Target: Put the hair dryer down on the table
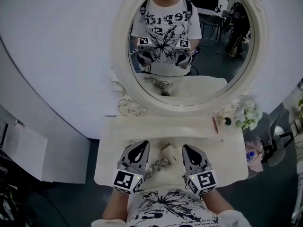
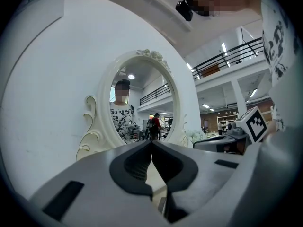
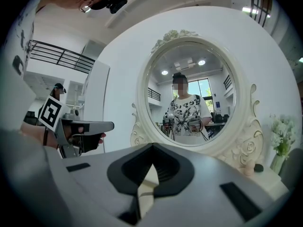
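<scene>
"Facing the oval mirror [image 1: 189, 41] at the cream dressing table [image 1: 227, 150]: where are your two grippers, for the caption?"

"Side by side over the near edge of the table top, both pointing level towards the mirror. My left gripper [image 2: 151, 143] is clenched, its dark pads meeting at the tips with nothing between them. My right gripper [image 3: 152, 146] is the same, tips pressed together and empty. Each camera catches the other gripper off to its side, marker cube and all."

"And the hair dryer?"

"It is not in either gripper. From the head view, a pale object that looks like the hair dryer [image 1: 168, 151] lies on the table between the two grippers, close to both. It is small in that view, so I can't make out which way its nozzle points. Its grey cord [image 1: 158, 165] is bunched in loose loops just beside it, towards my left gripper and the table's front edge."

"Anything else for the frame?"

"A bunch of white flowers [image 1: 250, 115] stands at the table's far right corner, next to the mirror's carved frame. The mirror reflects me in a black-and-white printed T-shirt, holding both grippers at chest height. A white curved wall stands behind the mirror."
</scene>
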